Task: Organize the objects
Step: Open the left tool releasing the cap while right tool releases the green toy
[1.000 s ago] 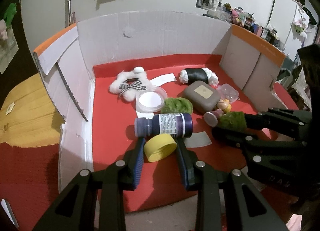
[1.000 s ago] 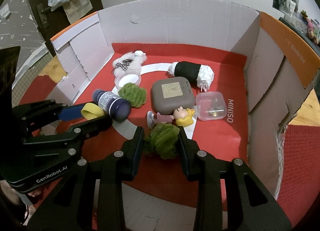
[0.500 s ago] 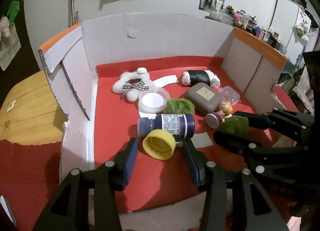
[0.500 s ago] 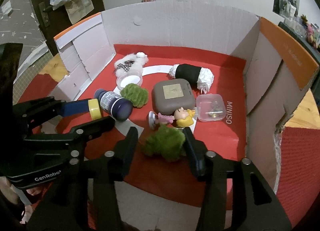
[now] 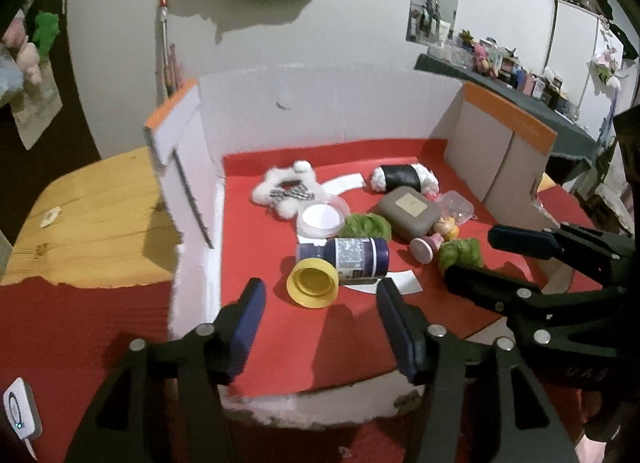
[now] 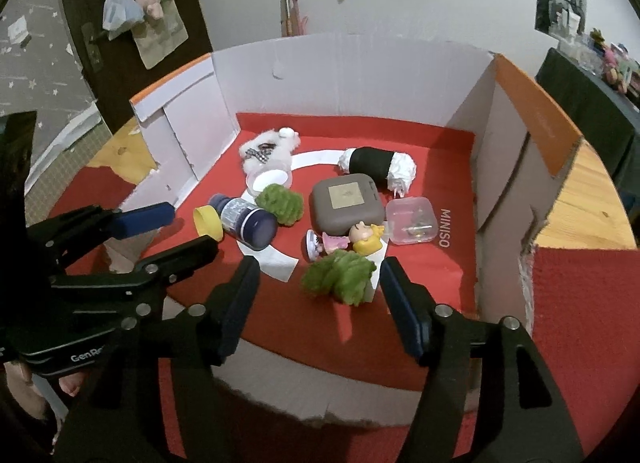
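Left gripper (image 5: 320,303): jaws just opened, empty; it has let go of the yellow cap (image 5: 313,282), which lies on the red mat (image 5: 280,343) touching the purple bottle (image 5: 348,259).
Right gripper (image 6: 320,295): jaws just opened, empty; the green pompom (image 6: 340,277) sits loose between them, beside the small figurine (image 6: 352,241).
Meaning: both items look placed inside the cardboard box (image 6: 360,75); next picks are likely.

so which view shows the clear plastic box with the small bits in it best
The right wrist view: the clear plastic box lies fully visible beside the grey case. In the left wrist view the box is small, blurred and partly hidden behind that case.
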Demonstrator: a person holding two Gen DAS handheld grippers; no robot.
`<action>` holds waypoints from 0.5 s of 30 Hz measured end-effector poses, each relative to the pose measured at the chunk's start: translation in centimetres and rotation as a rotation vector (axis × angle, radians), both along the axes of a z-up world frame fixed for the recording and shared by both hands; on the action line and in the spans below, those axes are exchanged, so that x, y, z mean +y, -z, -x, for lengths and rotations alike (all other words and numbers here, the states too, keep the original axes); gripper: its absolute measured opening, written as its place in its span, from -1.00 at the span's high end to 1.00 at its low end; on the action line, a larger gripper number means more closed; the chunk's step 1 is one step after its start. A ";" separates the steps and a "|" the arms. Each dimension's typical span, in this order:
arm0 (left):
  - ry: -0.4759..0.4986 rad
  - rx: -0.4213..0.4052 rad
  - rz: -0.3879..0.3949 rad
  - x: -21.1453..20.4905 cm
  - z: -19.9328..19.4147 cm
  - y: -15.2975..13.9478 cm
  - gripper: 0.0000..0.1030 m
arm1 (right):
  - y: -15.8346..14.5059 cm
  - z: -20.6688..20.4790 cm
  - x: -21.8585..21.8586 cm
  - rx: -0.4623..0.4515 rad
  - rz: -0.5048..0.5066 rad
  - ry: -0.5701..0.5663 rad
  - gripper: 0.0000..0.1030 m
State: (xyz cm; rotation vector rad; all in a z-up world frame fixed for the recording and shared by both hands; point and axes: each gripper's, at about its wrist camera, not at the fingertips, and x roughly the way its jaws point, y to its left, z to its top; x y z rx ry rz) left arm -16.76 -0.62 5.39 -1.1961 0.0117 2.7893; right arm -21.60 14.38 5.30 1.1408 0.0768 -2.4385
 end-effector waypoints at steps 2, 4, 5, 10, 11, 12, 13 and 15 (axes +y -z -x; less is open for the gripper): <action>-0.009 0.013 -0.004 -0.2 -0.4 -0.3 -0.18 | -0.2 -0.3 0.1 0.007 0.011 0.009 -0.30; -0.016 0.024 -0.008 -0.4 -0.9 -0.5 -0.20 | -0.4 -0.6 0.2 0.016 0.014 0.023 -0.33; -0.019 0.028 -0.007 -0.4 -1.0 -0.6 -0.23 | -0.5 -0.8 0.3 0.018 0.018 0.028 -0.34; -0.027 0.048 0.008 -0.3 -1.9 -0.9 -0.28 | -0.8 -1.4 0.7 0.034 0.032 0.059 -0.43; -0.027 0.051 0.007 -0.3 -2.0 -0.9 -0.29 | -0.9 -1.5 0.7 0.035 0.034 0.065 -0.43; -0.029 0.053 0.005 -0.3 -2.1 -0.9 -0.32 | -0.9 -1.6 0.8 0.035 0.037 0.069 -0.43; -0.030 0.056 0.004 -0.4 -2.2 -1.0 -0.34 | -0.9 -1.7 0.9 0.036 0.040 0.073 -0.44; -0.036 0.061 0.006 -0.4 -2.4 -1.0 -0.39 | -1.0 -1.9 0.9 0.040 0.040 0.077 -0.46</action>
